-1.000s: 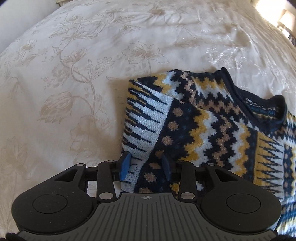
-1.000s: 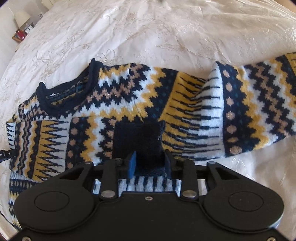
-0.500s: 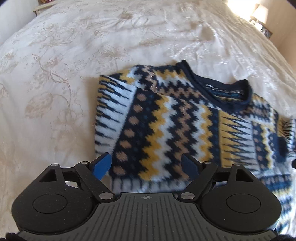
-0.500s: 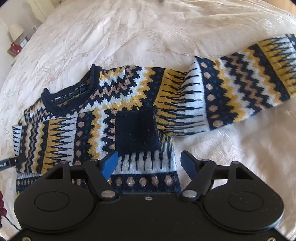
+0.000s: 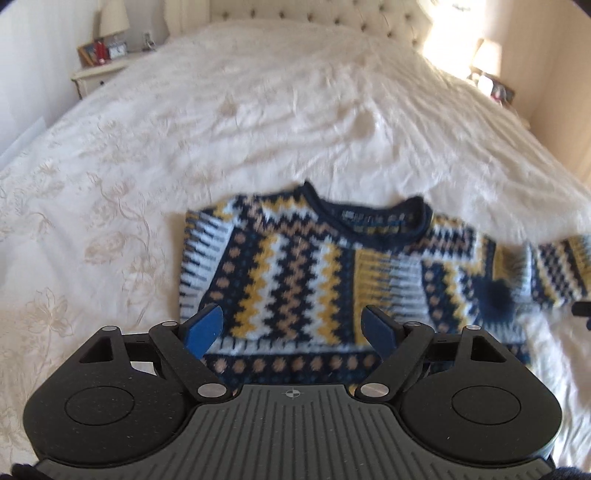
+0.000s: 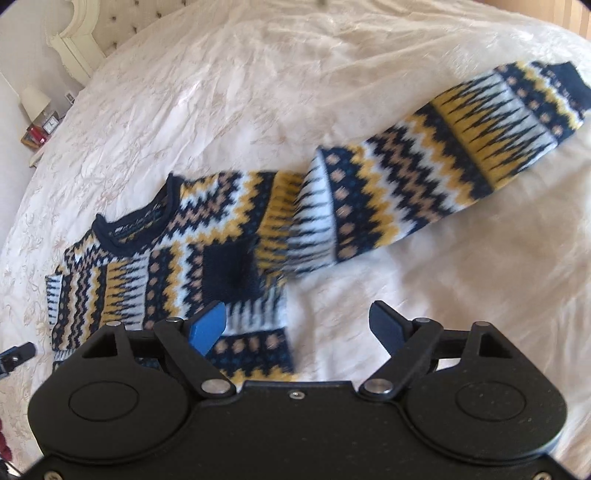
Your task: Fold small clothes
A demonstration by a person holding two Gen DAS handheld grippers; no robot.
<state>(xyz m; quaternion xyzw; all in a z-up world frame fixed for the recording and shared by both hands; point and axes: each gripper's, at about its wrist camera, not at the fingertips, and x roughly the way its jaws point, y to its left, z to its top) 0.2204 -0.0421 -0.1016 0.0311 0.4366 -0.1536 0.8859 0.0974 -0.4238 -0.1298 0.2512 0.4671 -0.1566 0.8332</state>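
Observation:
A small knitted sweater (image 5: pixel 306 269) in navy, white, yellow and tan lies flat on the bed, neck opening away from me. Its left sleeve is folded across the body, the navy cuff (image 6: pixel 231 271) lying on the chest. Its right sleeve (image 6: pixel 443 162) stretches out straight to the right. My left gripper (image 5: pixel 291 328) is open and empty, above the sweater's hem. My right gripper (image 6: pixel 299 325) is open and empty, above the hem's right corner and the bedspread. The sweater also shows in the right wrist view (image 6: pixel 155 266).
The sweater lies on a cream embroidered bedspread (image 5: pixel 258 129). A tufted headboard (image 5: pixel 314 14) is at the far end. A nightstand with a lamp and small items (image 5: pixel 103 55) stands at the far left, another lamp (image 5: pixel 487 62) at the far right.
Both grippers were shut on the sweater a second ago: the left on its folded edge, the right on the navy cuff. Both have opened, let go and pulled back and up.

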